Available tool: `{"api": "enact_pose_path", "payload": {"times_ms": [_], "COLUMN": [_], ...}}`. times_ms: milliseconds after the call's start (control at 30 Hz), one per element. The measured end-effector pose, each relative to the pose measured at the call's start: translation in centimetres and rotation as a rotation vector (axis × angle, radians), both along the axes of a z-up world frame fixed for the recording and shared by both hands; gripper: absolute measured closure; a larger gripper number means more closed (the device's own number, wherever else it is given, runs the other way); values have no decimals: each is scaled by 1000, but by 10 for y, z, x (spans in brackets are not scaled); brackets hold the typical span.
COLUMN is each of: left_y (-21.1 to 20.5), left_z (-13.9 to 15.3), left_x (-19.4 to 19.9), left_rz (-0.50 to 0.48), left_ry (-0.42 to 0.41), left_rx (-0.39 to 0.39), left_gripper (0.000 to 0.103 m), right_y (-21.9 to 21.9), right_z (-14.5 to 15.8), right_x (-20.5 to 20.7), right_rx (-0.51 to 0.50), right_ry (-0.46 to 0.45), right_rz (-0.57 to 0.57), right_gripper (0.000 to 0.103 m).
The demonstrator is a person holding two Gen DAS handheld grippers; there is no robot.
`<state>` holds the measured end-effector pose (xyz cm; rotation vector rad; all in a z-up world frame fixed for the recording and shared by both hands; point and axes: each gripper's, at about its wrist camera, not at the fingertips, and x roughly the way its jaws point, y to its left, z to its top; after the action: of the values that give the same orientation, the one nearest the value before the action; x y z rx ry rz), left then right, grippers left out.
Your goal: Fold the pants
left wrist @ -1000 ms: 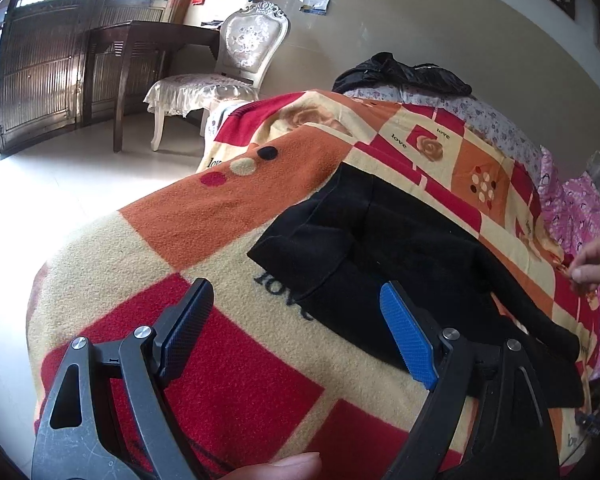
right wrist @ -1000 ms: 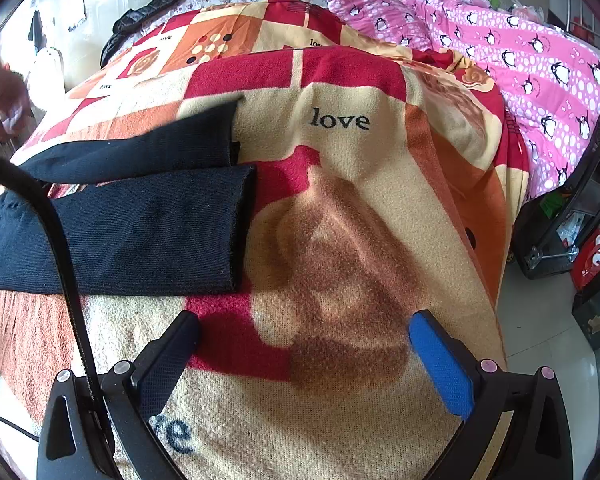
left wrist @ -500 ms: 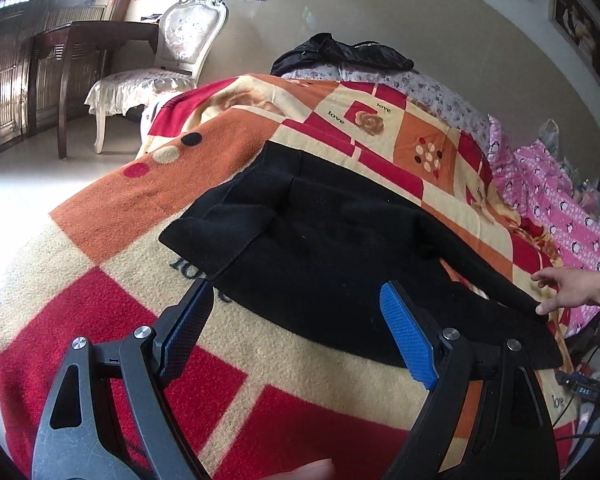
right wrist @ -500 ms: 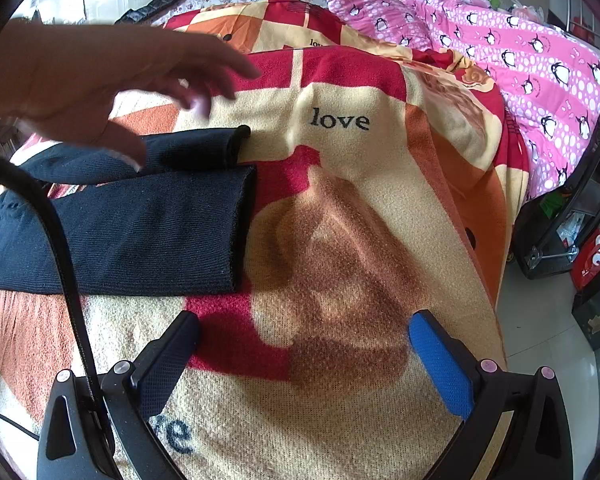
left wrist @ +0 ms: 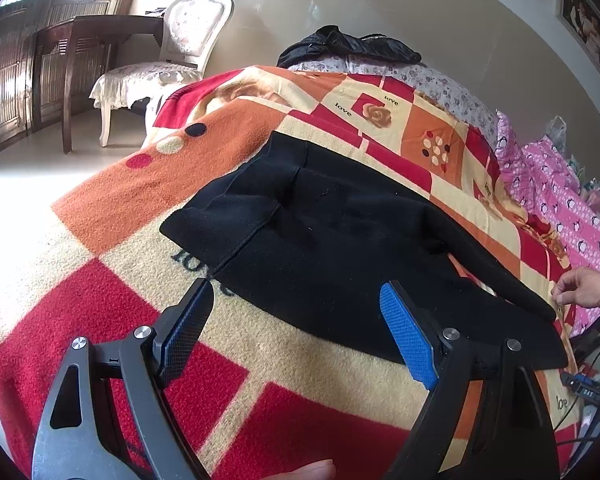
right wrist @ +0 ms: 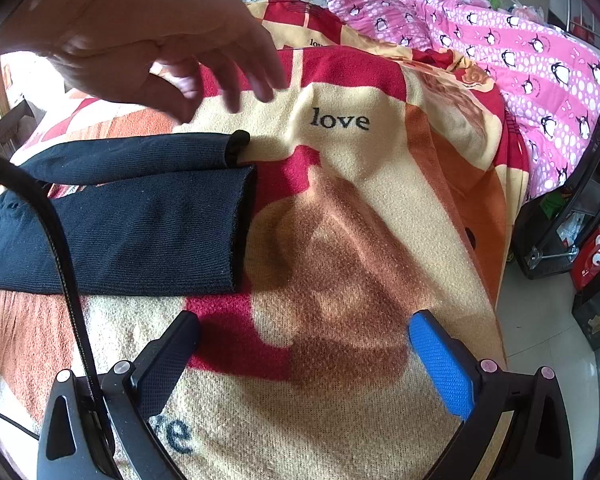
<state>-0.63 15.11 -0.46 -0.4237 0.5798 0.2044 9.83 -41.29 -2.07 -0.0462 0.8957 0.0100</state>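
Note:
Black pants (left wrist: 320, 240) lie spread flat on a red, orange and cream blanket (left wrist: 100, 300). In the left wrist view their waist end is nearest and the legs run off to the right. My left gripper (left wrist: 296, 328) hovers open just short of the waist edge, nothing between its blue pads. The right wrist view shows the two leg cuffs (right wrist: 236, 208) side by side at the left. My right gripper (right wrist: 304, 356) stands open over bare blanket, below and right of the cuffs. A bare hand (right wrist: 160, 40) reaches above the far cuff; the same hand (left wrist: 584, 286) shows by the leg ends.
A black cable (right wrist: 60, 248) crosses the near leg. Pink penguin bedding (right wrist: 520, 48) lies at the far right. A black jacket (left wrist: 348, 44) sits at the bed's head. A white chair (left wrist: 160, 64) and dark desk (left wrist: 80, 36) stand left. Bags (right wrist: 596, 272) sit on the floor right.
The left view swung across the pants and back a little. A bare hand came in over the leg cuffs and now reaches further across them. The right gripper stayed still.

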Motion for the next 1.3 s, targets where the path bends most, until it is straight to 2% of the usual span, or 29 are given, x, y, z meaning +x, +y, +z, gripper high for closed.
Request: {"api": "enact_pose_path", "payload": {"times_ms": [167,433,500,633,767,900,1133,1300], "left_y": [-7,-12,-10,5,14,8,-5,-6], "left_z": [0,-2,-2,-3,-7,-9,-4,-7], "left_x": [0,7,8,6,9,14,12,17], "left_rz": [1,-21,-57,-100,-69,-78,-126,-175], "left_ry": [9,27,7,-87,-71,-6,-48,-33], "left_rx": [38,45,6,-125,-172,-151,-82,-115], "left_gripper": [18,17,17,7,3,3,4,4], "right_y": [0,2,1,1,1,1,1,1], "right_z": [0,0,0,0,1,0,0,0], "right_x": [0,0,0,0,0,0,0,0], "right_rx": [0,0,0,0,0,0,0,1], "right_ry": [0,2,3,3,3,4,5,5], "right_rz": [0,0,0,0,0,0,0,0], "right_gripper": [0,0,0,0,0,0,0,0]}}
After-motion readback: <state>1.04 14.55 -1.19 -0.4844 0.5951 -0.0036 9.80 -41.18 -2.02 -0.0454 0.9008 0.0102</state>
